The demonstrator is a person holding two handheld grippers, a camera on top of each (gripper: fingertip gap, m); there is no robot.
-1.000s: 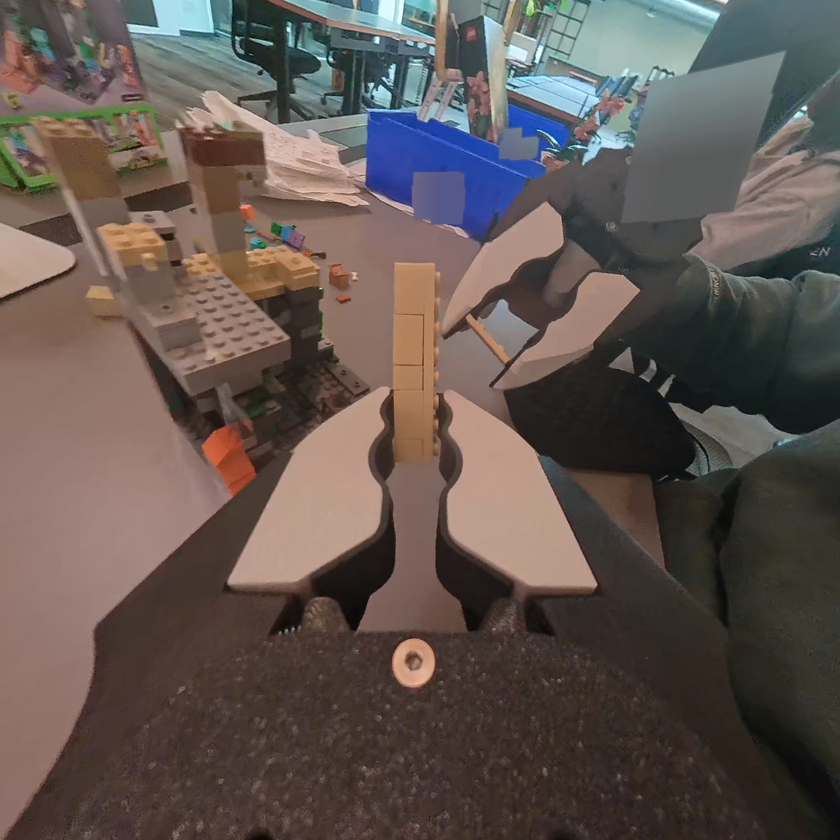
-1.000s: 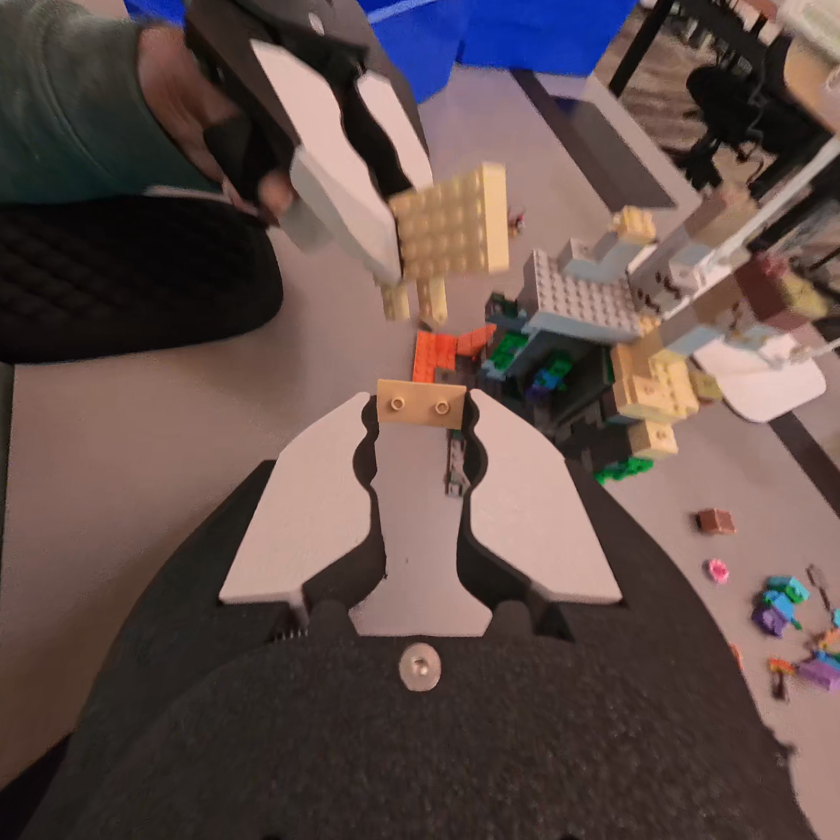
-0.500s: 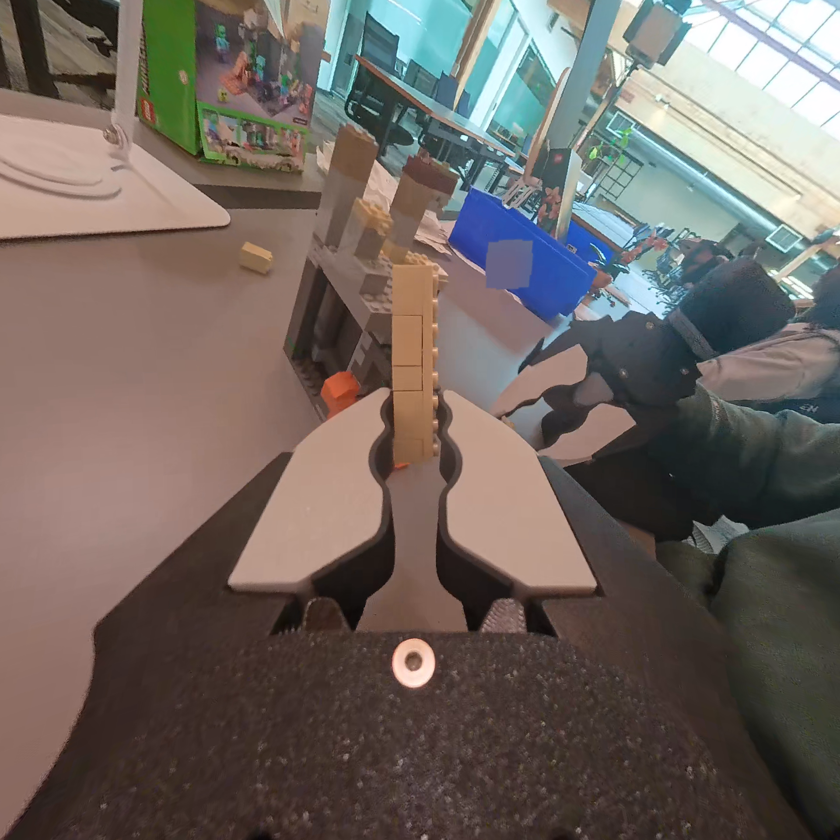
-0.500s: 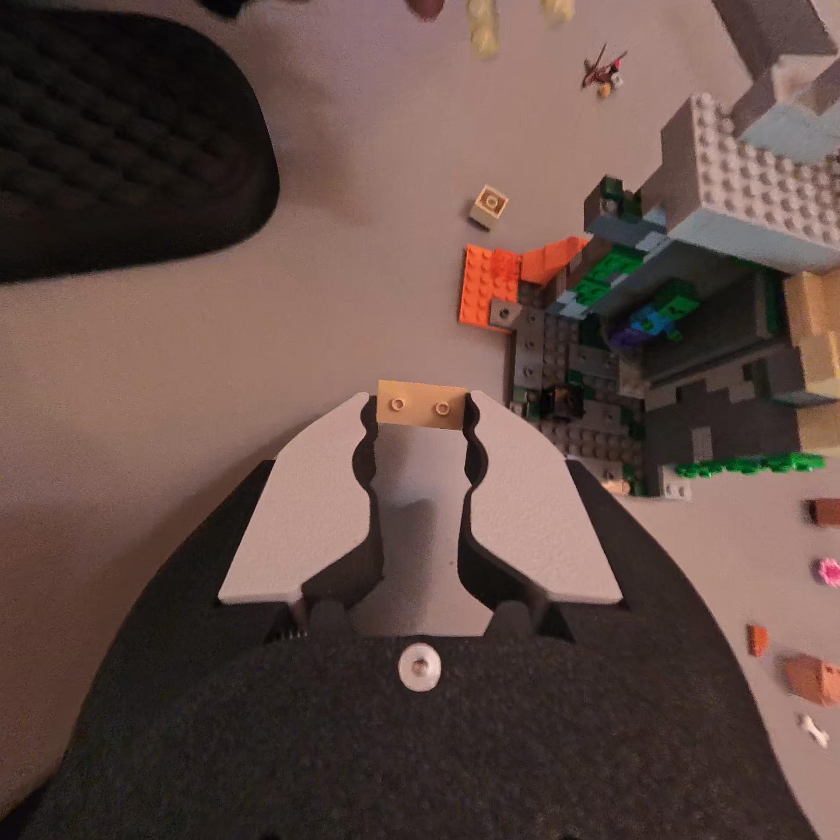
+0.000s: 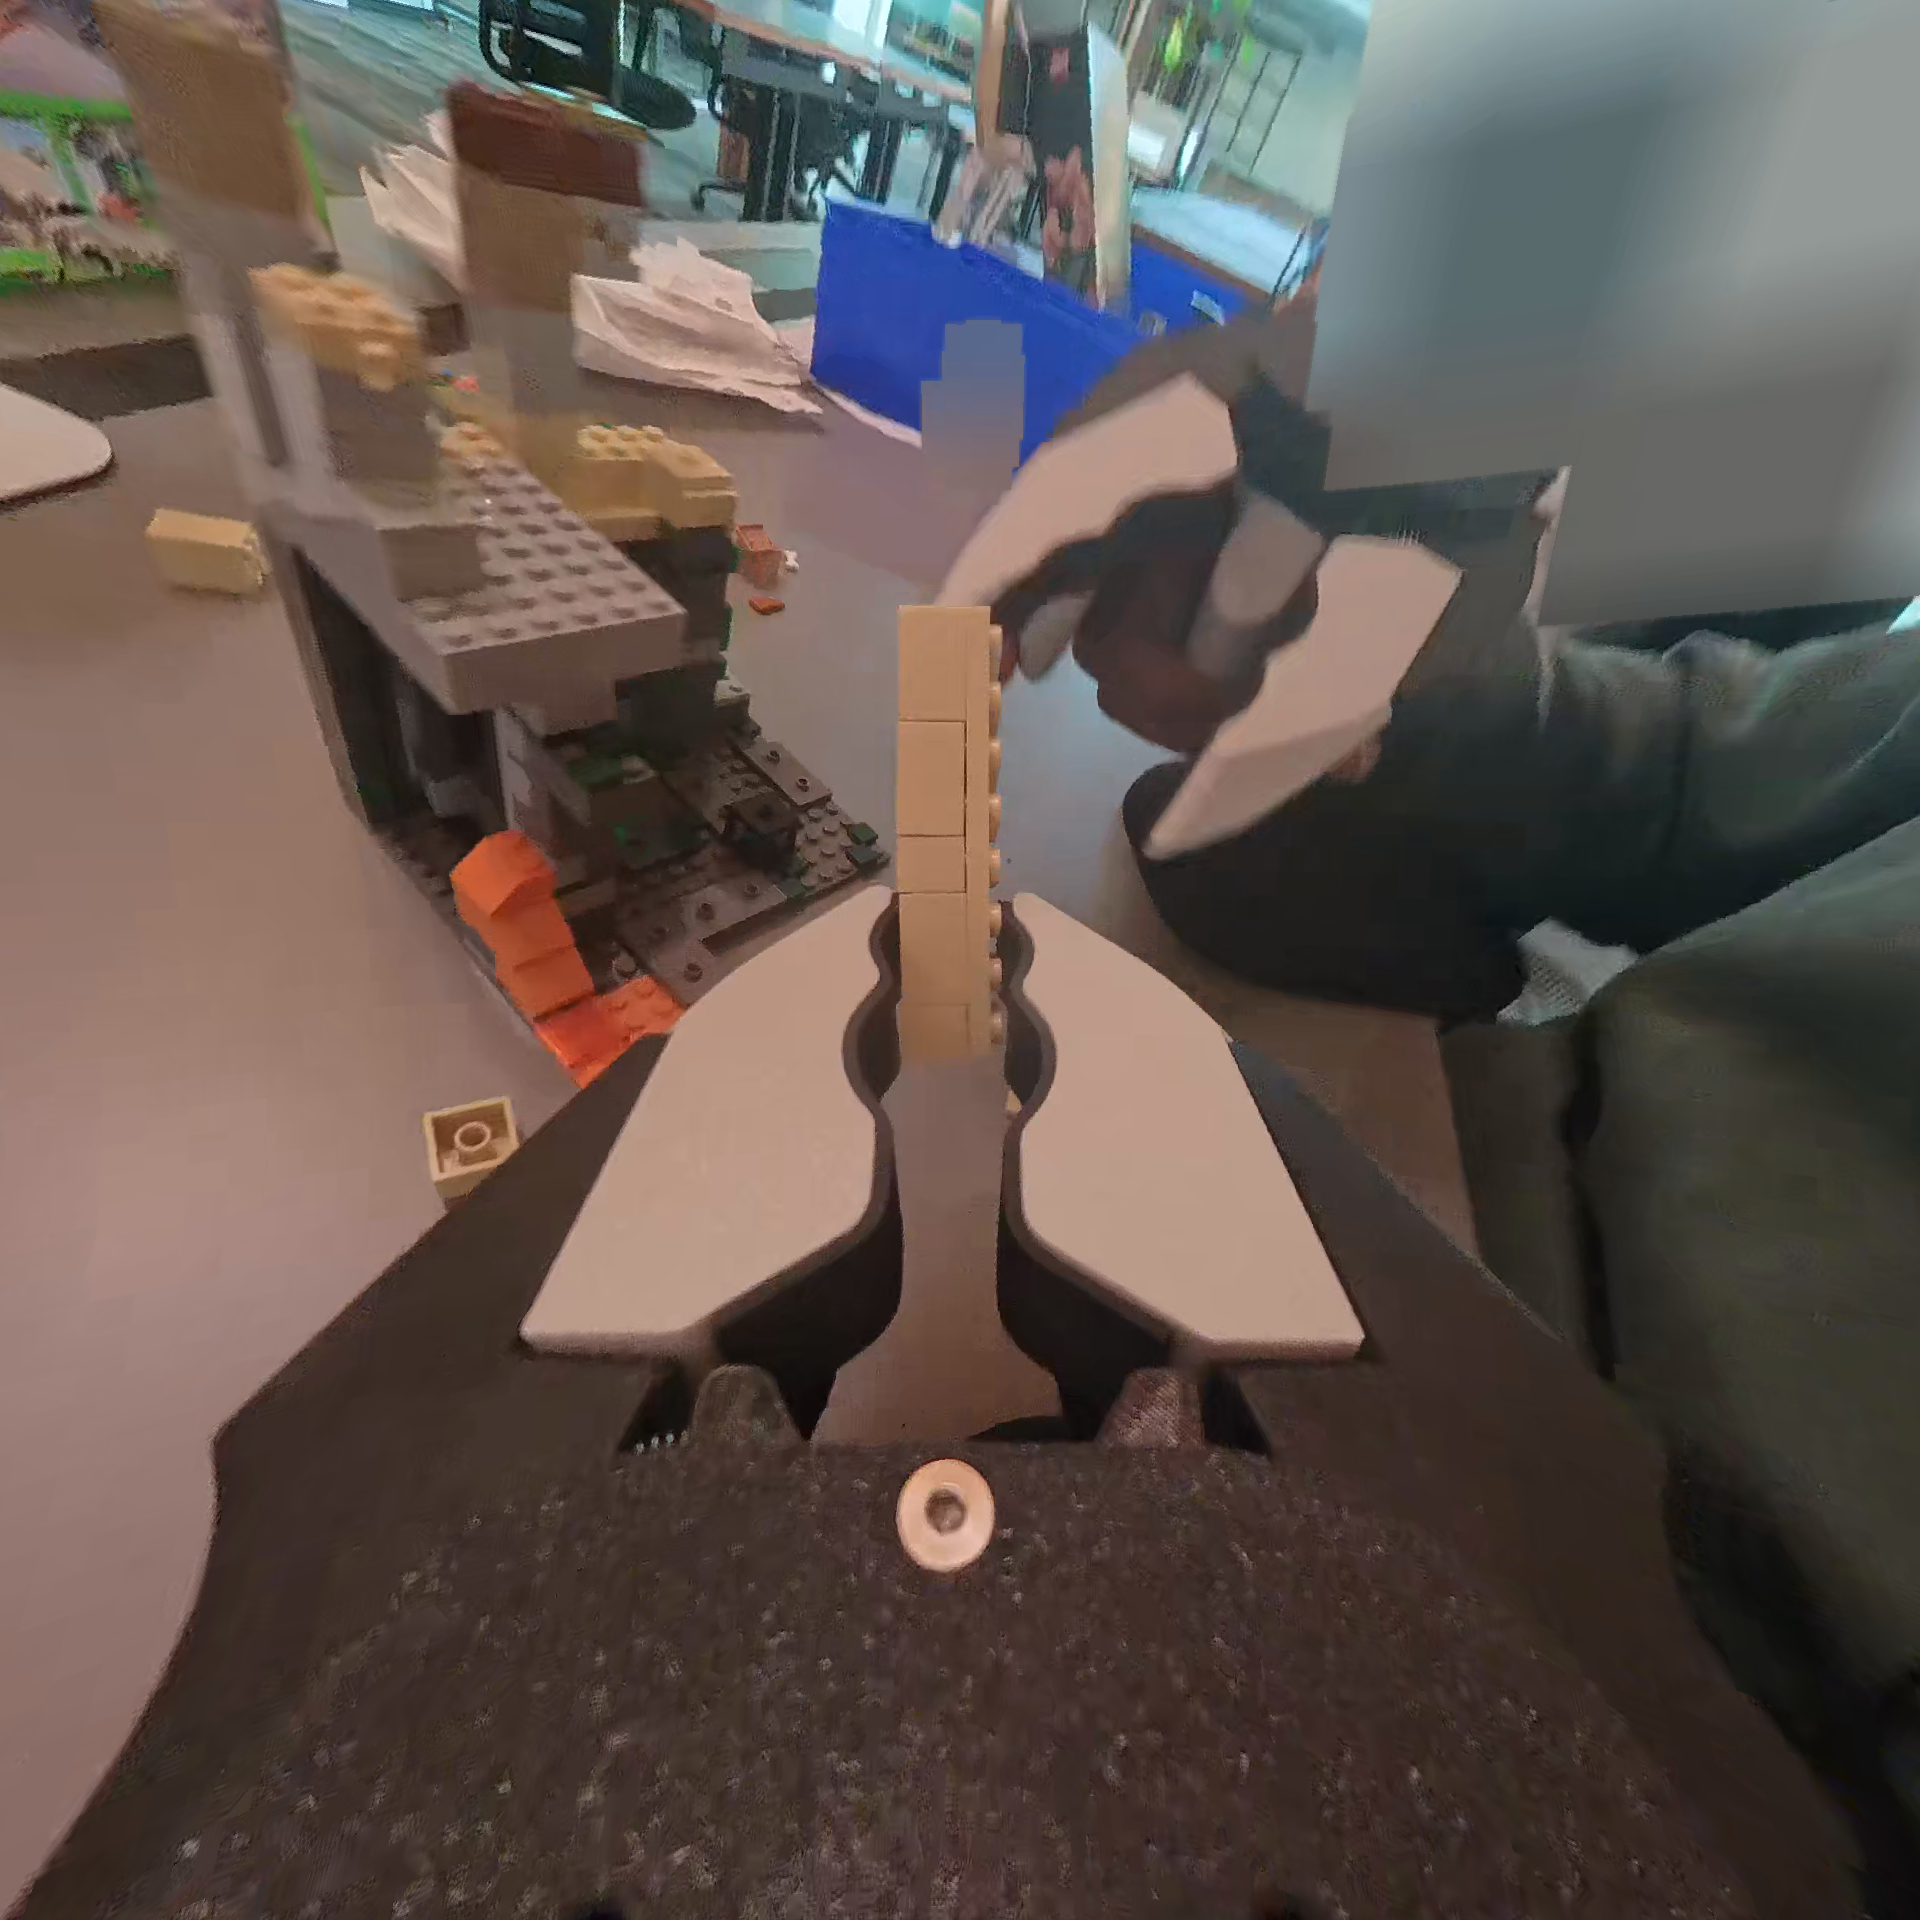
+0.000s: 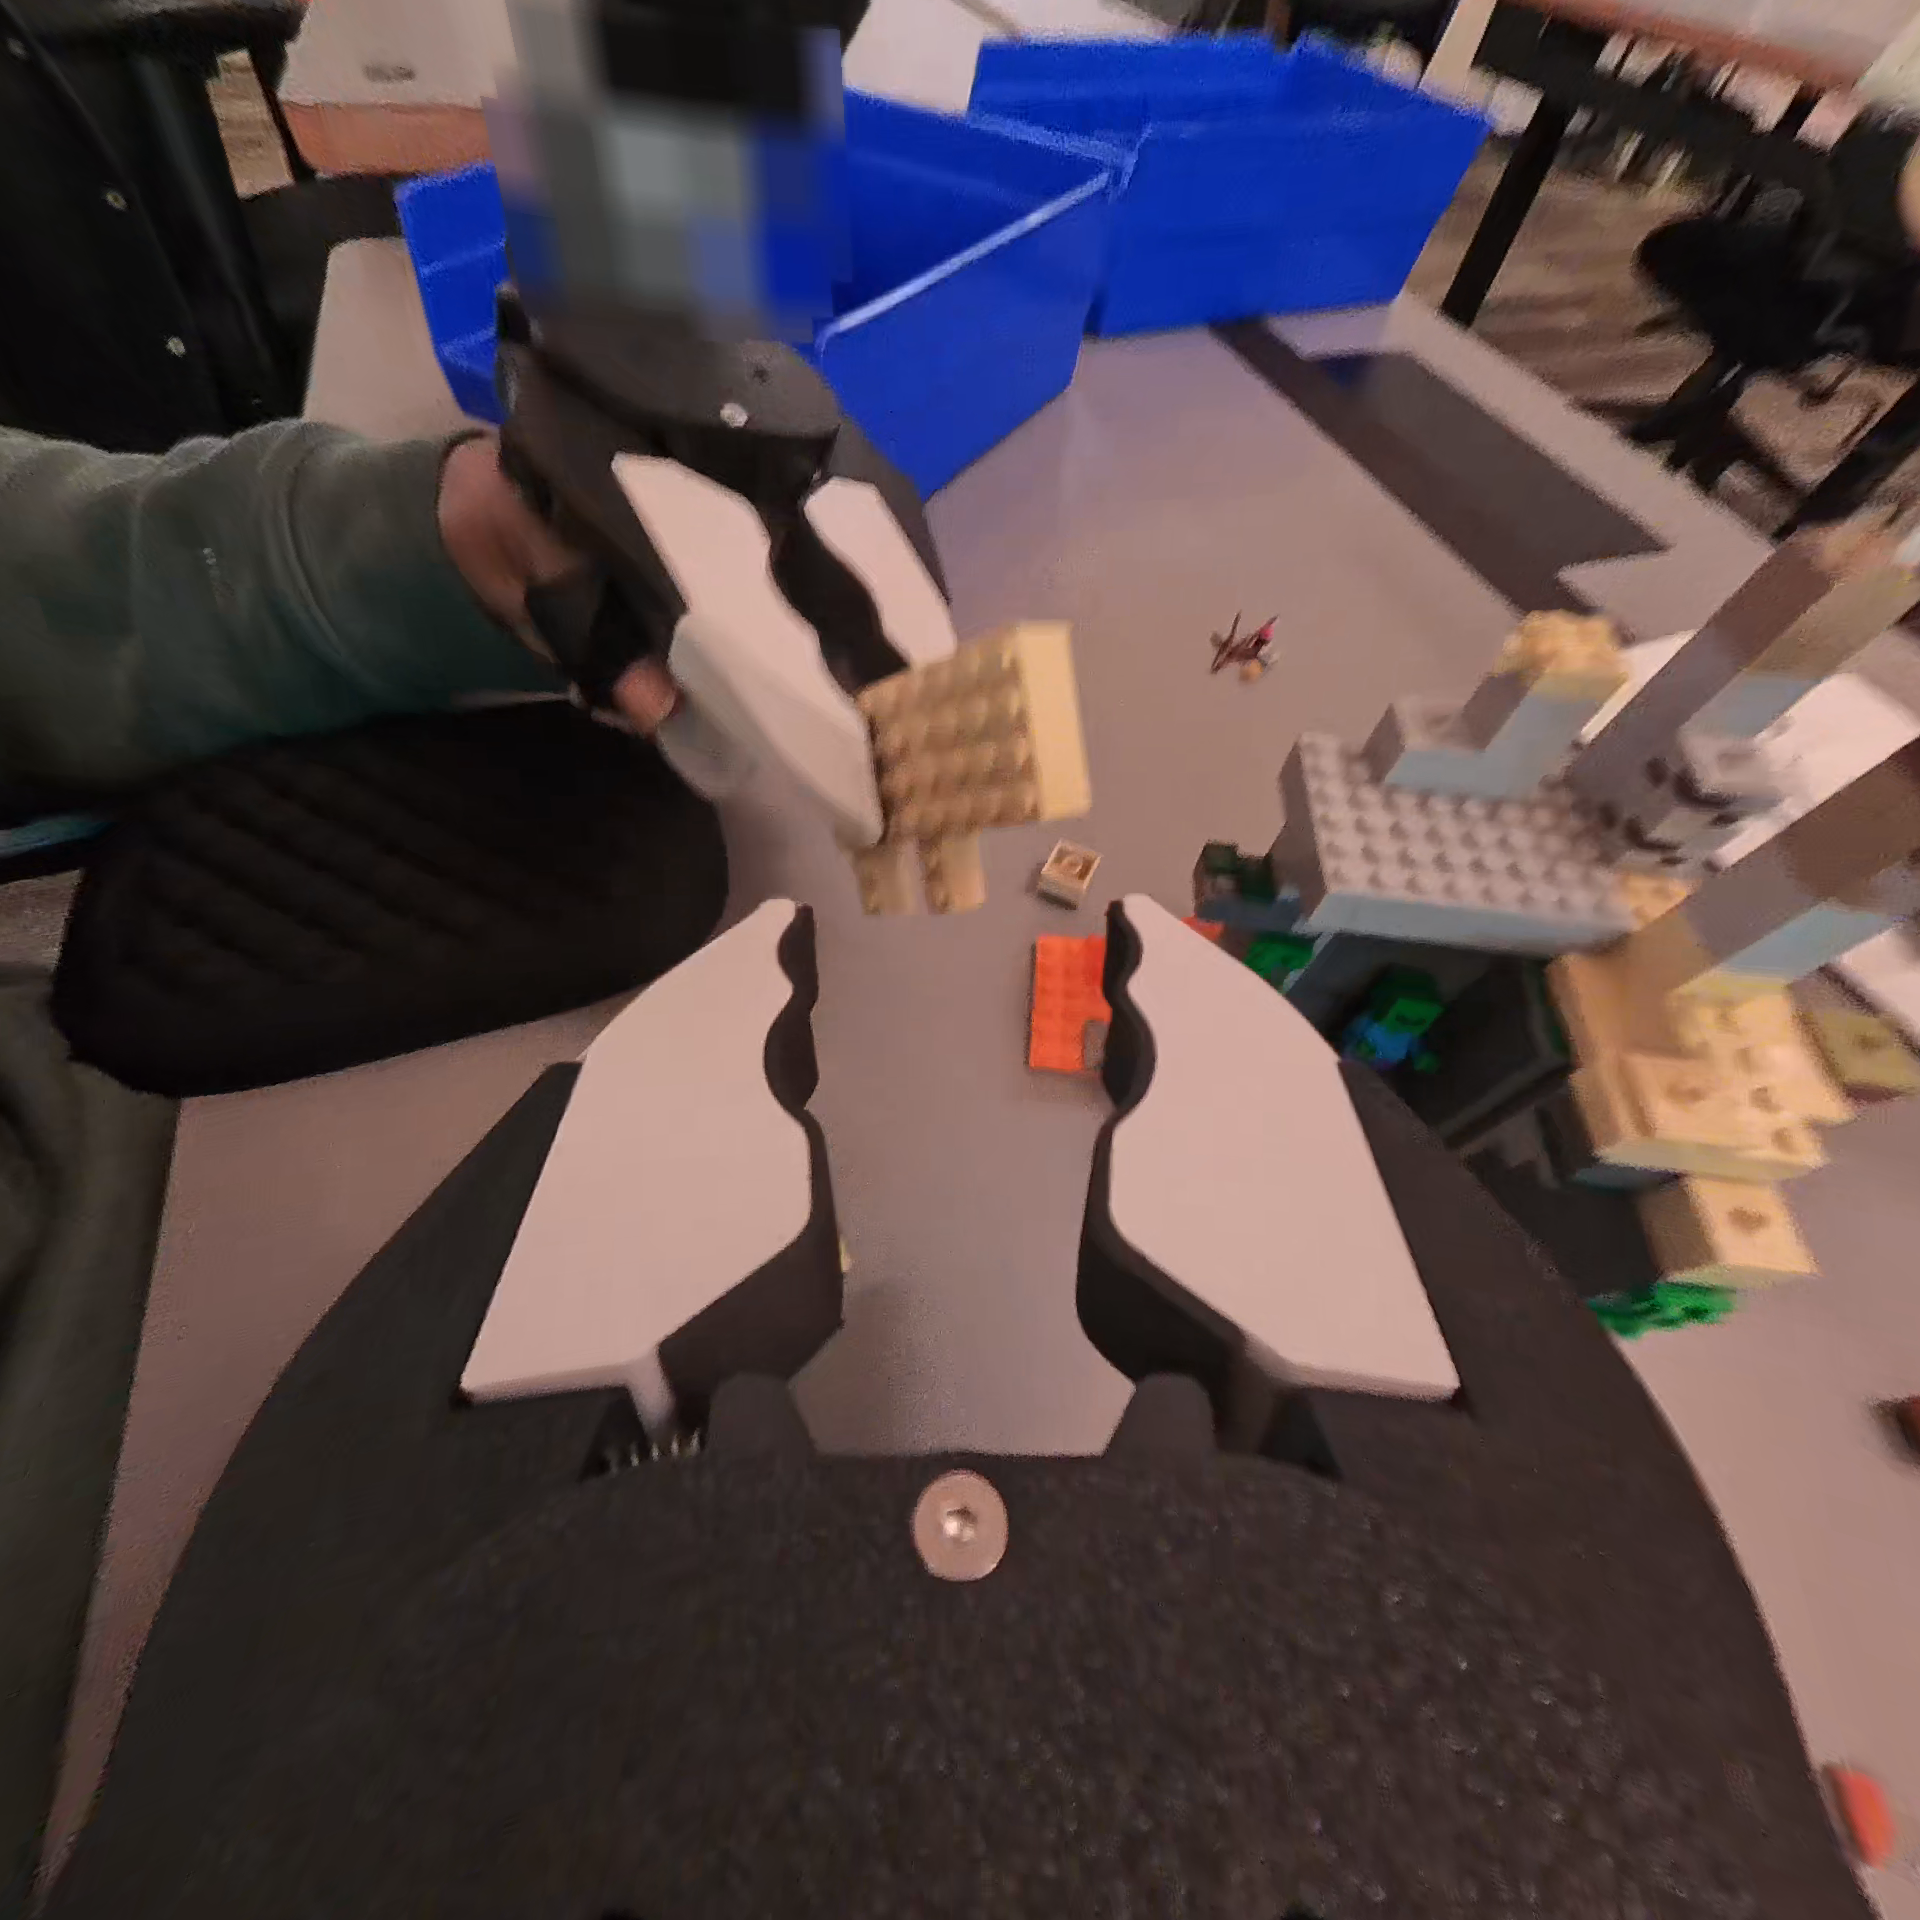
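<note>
My left gripper (image 5: 945,935) is shut on a tan studded brick plate (image 5: 940,790), seen edge-on and standing up from the fingers. In the right wrist view the same plate (image 6: 977,748) shows its studded face, held above the grey table (image 6: 1195,540) by the left gripper (image 6: 831,717). My right gripper (image 6: 956,925) is open and empty, just below and in front of that plate. In the left wrist view it (image 5: 1195,634) is open beside the plate's top edge. A small tan brick (image 6: 1070,871) lies on the table beneath.
A tall grey, tan and green brick model (image 5: 520,623) stands left of the plate, with an orange plate (image 6: 1065,997) at its foot. Blue bins (image 6: 987,281) and papers (image 5: 686,322) are behind. A black cushion (image 6: 364,883) and a green sleeve (image 6: 208,592) are on the left. My two grippers' fingertips are within a few centimetres of each other.
My right gripper has opened; the small tan two-stud piece it held is no longer between its fingers. It has risen towards the left gripper's plate. The left gripper still holds the plate.
</note>
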